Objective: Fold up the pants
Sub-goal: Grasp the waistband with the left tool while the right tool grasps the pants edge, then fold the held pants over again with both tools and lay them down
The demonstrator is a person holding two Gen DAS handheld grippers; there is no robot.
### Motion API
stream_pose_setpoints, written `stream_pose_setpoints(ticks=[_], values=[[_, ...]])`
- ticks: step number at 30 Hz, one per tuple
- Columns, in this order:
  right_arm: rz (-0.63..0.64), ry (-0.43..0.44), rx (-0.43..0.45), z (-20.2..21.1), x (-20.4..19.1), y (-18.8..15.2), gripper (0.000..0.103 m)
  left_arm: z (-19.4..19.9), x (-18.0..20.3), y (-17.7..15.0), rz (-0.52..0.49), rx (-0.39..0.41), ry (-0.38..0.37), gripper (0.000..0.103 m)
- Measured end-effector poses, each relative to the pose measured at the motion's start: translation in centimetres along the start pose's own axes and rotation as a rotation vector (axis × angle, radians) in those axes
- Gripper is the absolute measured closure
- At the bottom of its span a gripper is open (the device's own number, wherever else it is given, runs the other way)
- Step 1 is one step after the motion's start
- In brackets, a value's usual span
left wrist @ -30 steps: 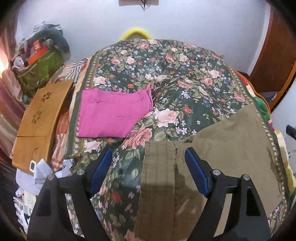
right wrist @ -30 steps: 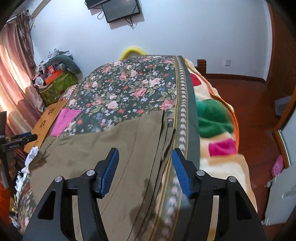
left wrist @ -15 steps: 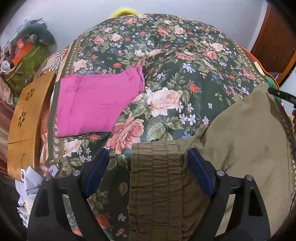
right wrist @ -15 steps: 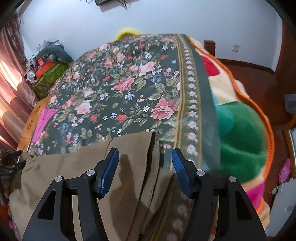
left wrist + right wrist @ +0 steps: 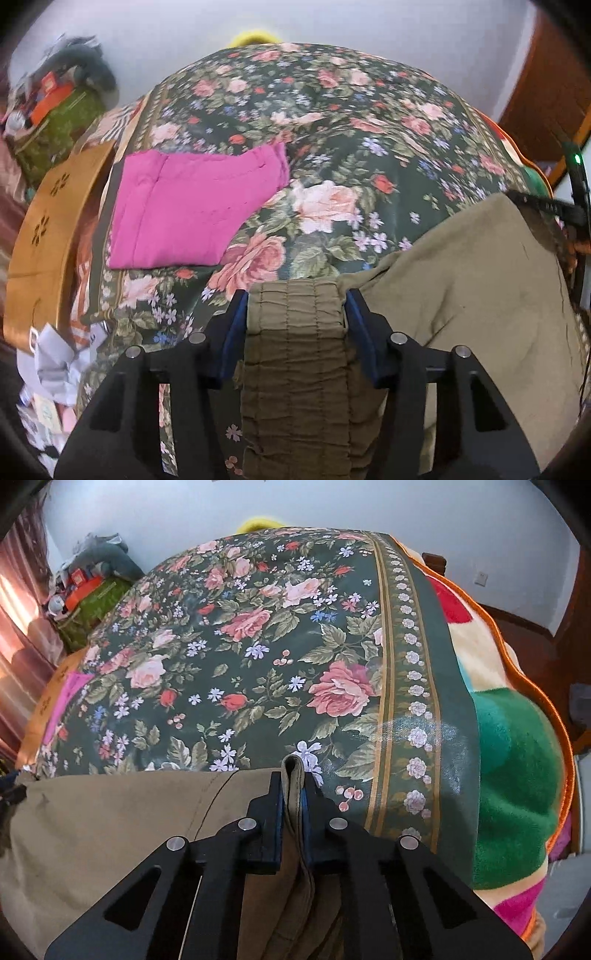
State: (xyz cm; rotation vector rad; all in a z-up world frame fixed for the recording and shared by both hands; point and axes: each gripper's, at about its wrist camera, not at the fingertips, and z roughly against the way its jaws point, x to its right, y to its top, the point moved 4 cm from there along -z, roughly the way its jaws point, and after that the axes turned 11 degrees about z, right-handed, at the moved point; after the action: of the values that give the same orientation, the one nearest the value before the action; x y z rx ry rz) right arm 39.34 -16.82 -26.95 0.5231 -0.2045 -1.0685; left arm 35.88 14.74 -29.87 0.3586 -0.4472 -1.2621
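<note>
Bed with dark floral bedspread (image 5: 369, 122), white wall behind. Left wrist view: I see olive pants (image 5: 472, 280) lying on the near part of the bed, gathered elastic waistband (image 5: 295, 332) bunched between the pads of the left hand-held gripper (image 5: 295, 314), jaws closing on it, pads at its edges. Folded pink garment (image 5: 184, 210) lies apart, further left. Right wrist view: right hand-held gripper (image 5: 293, 794) clamped tight on a doubled edge of the pants (image 5: 110, 823), fabric flat and tan, one seam visible.
</note>
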Motion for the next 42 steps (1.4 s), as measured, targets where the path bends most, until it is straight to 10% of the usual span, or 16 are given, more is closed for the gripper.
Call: stream_pose_setpoints(ticks=[12, 27, 42], values=[[-0.007, -0.084, -0.002, 1.7, -0.2, 0.8, 0.093, 1.1, -0.7, 0.1, 0.055, -0.028, -0.006, 0.047], [0.165, 0.094, 0.16, 10.5, -10.5, 2.4, 0.03, 6.9, 3.1, 1.0, -0.028, 0.05, -0.047, 0.005], [0.212, 0.317, -0.145, 1.5, -18.7, -2.4, 0.028, -0.3, 4.0, -2.3, -0.075, -0.166, 0.001, 0.005]])
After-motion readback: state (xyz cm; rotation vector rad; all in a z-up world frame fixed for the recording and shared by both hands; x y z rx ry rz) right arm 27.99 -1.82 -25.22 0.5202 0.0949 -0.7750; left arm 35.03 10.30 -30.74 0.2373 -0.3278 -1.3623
